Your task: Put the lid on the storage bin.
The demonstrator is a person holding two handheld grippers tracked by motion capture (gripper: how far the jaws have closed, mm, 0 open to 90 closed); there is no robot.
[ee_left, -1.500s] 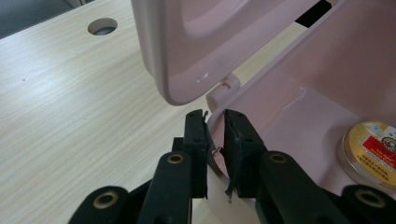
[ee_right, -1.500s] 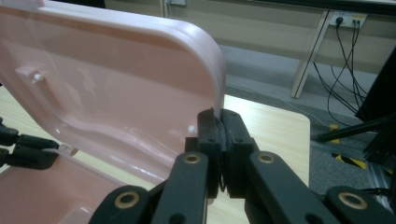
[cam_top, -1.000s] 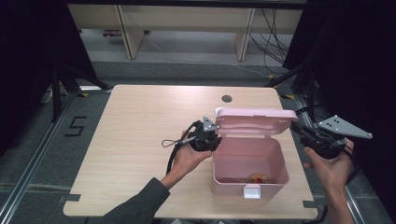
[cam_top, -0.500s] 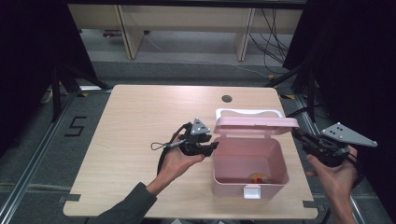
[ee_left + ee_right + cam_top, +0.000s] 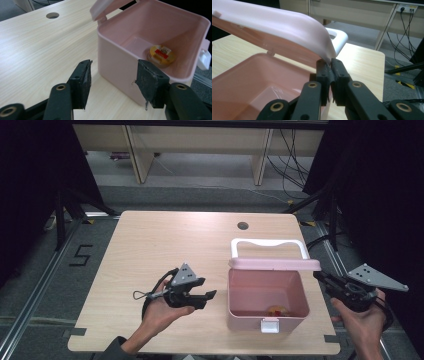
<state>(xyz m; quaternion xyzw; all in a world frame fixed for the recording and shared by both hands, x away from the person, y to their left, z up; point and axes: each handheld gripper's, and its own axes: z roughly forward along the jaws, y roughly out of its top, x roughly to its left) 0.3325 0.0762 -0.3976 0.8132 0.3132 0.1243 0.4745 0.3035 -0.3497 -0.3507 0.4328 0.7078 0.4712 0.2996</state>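
Note:
A pink lidded box (image 5: 250, 320) stands on the table's right half, with a small round yellow thing with a red label (image 5: 275, 310) (image 5: 161, 53) on its floor. Its lid (image 5: 275, 264) (image 5: 274, 22) hangs half lowered over the opening. My right gripper (image 5: 320, 277) (image 5: 329, 65) is shut on the lid's right corner. My left gripper (image 5: 209, 298) (image 5: 113, 75) is held level to the left of the box (image 5: 117, 62), a little apart from its wall. Its jaws have just been opening and nothing sits between them.
The box's white handle (image 5: 267, 242) lies behind the lid, and a white latch (image 5: 269, 325) hangs on its front wall. The wooden table (image 5: 165, 245) has a cable hole (image 5: 243, 225) near its far edge. Shelving and cables stand beyond the table.
My left gripper has let go, opened and drawn away to the left of the box. The lid has swung down from upright to half lowered, with the right gripper on its corner.

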